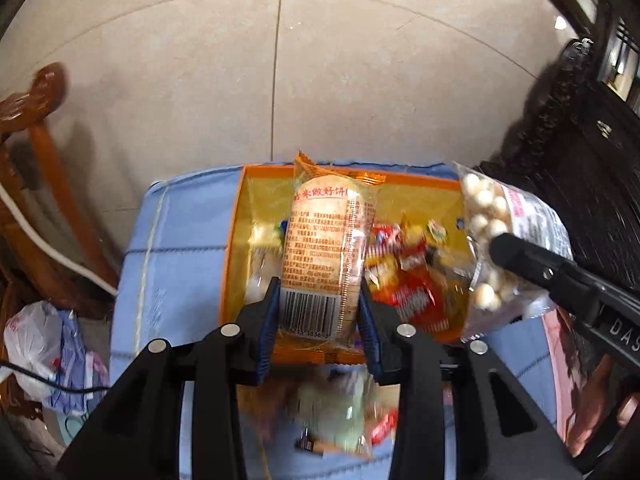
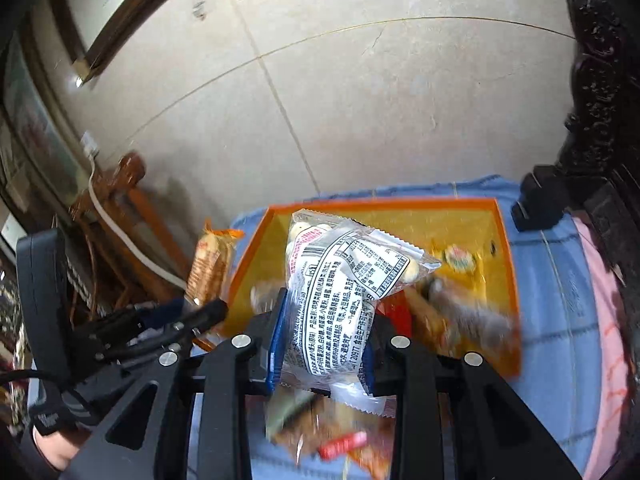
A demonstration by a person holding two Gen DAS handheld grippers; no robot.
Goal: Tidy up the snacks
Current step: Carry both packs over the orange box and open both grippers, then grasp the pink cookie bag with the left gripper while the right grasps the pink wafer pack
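Blue-padded left gripper (image 1: 318,312) pinches rice-cracker packet (image 1: 324,240) — clear, orange-edged, barcode showing

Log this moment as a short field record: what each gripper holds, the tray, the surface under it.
left gripper: shut on rice cracker pack
right gripper: shut on bag of white balls
tray: orange rim, yellow floor, small wrapped snacks inside
surface: blue checked cloth
loose snacks: blurred heap on the cloth, near side of tray

Glossy plastic wrappers (image 1: 326,248), cloth table cover (image 1: 180,240)
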